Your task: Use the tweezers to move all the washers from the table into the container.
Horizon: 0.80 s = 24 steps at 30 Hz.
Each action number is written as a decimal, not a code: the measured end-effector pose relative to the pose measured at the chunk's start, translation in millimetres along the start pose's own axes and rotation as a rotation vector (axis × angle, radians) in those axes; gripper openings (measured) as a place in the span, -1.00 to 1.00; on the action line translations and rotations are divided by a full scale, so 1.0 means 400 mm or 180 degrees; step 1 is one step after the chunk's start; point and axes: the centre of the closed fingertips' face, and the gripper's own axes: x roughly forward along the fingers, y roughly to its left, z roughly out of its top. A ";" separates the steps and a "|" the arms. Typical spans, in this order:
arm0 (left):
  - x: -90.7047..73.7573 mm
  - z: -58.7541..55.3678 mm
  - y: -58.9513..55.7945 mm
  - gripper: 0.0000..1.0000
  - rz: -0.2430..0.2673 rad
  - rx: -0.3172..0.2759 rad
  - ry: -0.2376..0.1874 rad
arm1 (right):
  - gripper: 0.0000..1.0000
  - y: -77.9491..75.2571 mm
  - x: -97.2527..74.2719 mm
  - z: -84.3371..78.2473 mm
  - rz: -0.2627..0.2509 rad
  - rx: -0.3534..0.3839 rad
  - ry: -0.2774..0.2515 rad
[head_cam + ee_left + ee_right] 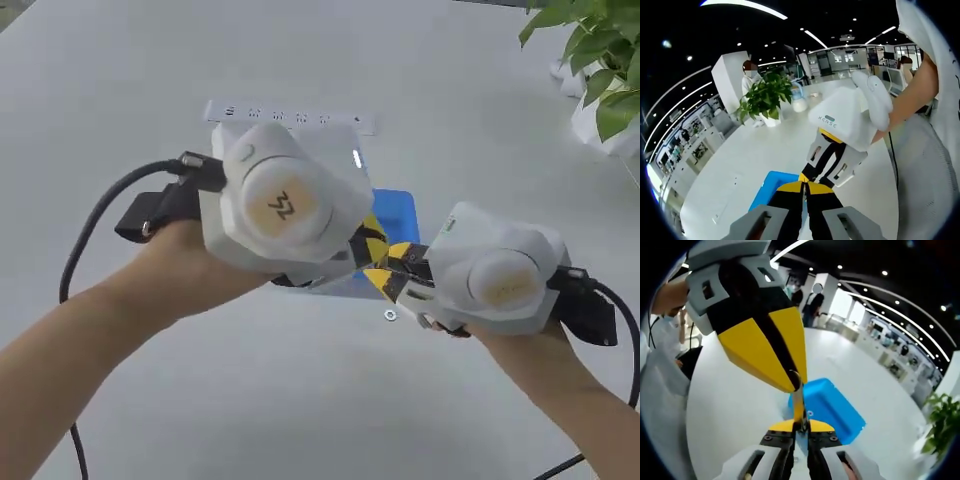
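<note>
Though tiny in the head view, washer (390, 315): flat on table (300, 400), outside container, just beside right gripper.
tweezers (798, 400): off the table, spanning from right gripper's jaws to left gripper's jaw tips.
right gripper (800, 426): jaws clamped on near end of tweezers.
left gripper (804, 192): jaws pressed together; from right gripper view, apparently pinching far end of tweezers.
container (832, 412): on table just beyond the meeting jaws.
risk, handover: uneven release at either end, then swing or drop; thin smooth strip, little to bite on.
risk, grip point: clamping too near the tips, likely no spring left to open over washer.
risk, pickup: thin ring on slick top, so skidding tips and a flicked washer probable.
materials, washer: small shiny metal ring.
materials, tweezers: narrow flat strip, metallic look.
materials, jaws: hard yellow-and-black wedges; smooth white rounded shells behind.
materials, container: blue plastic, shallow, rounded corners.
materials, table: pale grey, matte, featureless.
surroundings: power strip (290, 115) behind container; potted plant (595, 60) well apart.
</note>
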 end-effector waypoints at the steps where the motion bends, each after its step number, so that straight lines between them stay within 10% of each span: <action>1: 0.000 0.001 0.006 -1.00 0.0024 0.0004 -0.0006 | -0.92 -0.006 0.003 0.004 -0.0016 -0.0018 -0.0009; 24: 0.067 -0.088 0.118 -1.00 0.0153 -0.0034 0.0203 | -0.91 -0.067 0.138 -0.004 0.0054 0.0164 0.0022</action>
